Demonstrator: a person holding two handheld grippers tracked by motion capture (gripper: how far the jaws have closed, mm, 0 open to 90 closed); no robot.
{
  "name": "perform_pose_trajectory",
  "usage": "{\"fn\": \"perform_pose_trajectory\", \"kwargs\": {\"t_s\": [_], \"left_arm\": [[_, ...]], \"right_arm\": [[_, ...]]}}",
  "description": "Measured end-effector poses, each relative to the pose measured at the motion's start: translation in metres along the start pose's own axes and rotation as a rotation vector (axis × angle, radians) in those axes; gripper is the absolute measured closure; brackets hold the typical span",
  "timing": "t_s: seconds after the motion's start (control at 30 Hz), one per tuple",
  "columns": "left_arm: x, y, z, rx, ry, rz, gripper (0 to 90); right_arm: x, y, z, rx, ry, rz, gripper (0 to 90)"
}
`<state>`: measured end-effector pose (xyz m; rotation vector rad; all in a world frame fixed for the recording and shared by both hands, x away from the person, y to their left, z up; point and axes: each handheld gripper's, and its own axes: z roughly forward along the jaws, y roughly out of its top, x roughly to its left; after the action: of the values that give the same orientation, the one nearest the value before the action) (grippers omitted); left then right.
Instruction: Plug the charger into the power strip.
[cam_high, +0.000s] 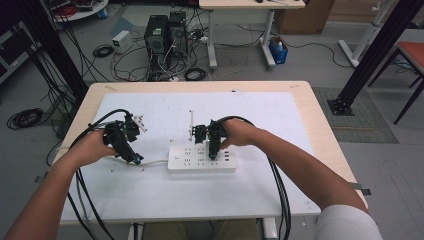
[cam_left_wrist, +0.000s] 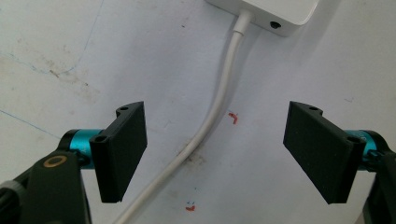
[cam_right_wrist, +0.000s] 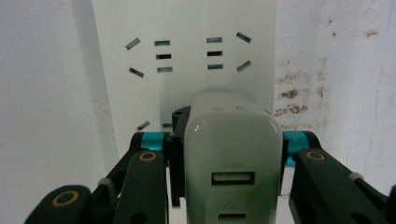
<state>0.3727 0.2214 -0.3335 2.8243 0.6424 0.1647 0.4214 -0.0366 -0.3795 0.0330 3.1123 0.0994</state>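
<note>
Right gripper (cam_right_wrist: 232, 154): its jaws are clamped on the two sides of a white USB charger (cam_right_wrist: 231, 158); in the high view this gripper (cam_high: 214, 150) points down over the power strip.
USB charger: held just above or at the face of the power strip; whether its prongs are in a socket I cannot tell. Its port end faces the gripper camera, with one wide USB slot and a smaller slot below it, so its long axis runs from the jaws down toward the strip.
Power strip (cam_high: 201, 159): white, lies flat near the middle of the tabletop (cam_high: 300, 97), long axis running left to right in the high view; in the right gripper view its socket face (cam_right_wrist: 187, 51) shows slots beyond the charger.
Left gripper (cam_left_wrist: 215, 154): jaws apart, nothing between the pads; they straddle the strip's white cord (cam_left_wrist: 219, 98) from above without touching it. In the high view it (cam_high: 131, 156) sits left of the strip.
Cord: leaves the strip's end and curves across the white sheet (cam_high: 280, 115).
</note>
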Motion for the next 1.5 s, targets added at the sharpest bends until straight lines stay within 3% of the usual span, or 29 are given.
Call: {"fn": "perform_pose_trajectory", "kwargs": {"t_s": [0.1, 0.63, 0.8, 1.0, 1.07, 1.23, 1.4, 1.5], "left_arm": [[0.0, -0.002, 0.002, -0.006, -0.004, -0.009, 21.7], [0.0, -0.008, 0.002, -0.015, -0.005, -0.026, 21.7], [0.0, -0.008, 0.002, -0.019, -0.006, -0.029, 21.7], [0.001, -0.007, 0.002, -0.026, 0.003, -0.026, 21.7], [0.001, -0.006, 0.002, -0.028, 0.006, -0.027, 21.7], [0.0, -0.003, 0.002, -0.036, 0.008, -0.02, 21.7], [-0.001, 0.0, 0.003, -0.043, 0.015, -0.015, 21.7], [-0.003, 0.001, 0.004, -0.045, 0.018, -0.015, 21.7]], "right_arm": [[-0.004, -0.001, 0.0, -0.009, 0.024, 0.005, 62.4], [-0.002, 0.0, 0.0, 0.008, 0.006, 0.006, 60.0], [-0.004, -0.003, -0.002, -0.006, -0.013, 0.012, 42.8], [-0.012, -0.015, -0.027, -0.113, 0.02, 0.13, 22.3], [-0.015, -0.023, -0.036, -0.136, 0.035, 0.167, 20.4], [-0.015, -0.043, -0.053, -0.169, -0.014, 0.223, 19.5], [-0.009, -0.064, -0.064, -0.196, -0.042, 0.241, 19.5], [-0.004, -0.08, -0.07, -0.215, -0.083, 0.272, 19.5]]}}
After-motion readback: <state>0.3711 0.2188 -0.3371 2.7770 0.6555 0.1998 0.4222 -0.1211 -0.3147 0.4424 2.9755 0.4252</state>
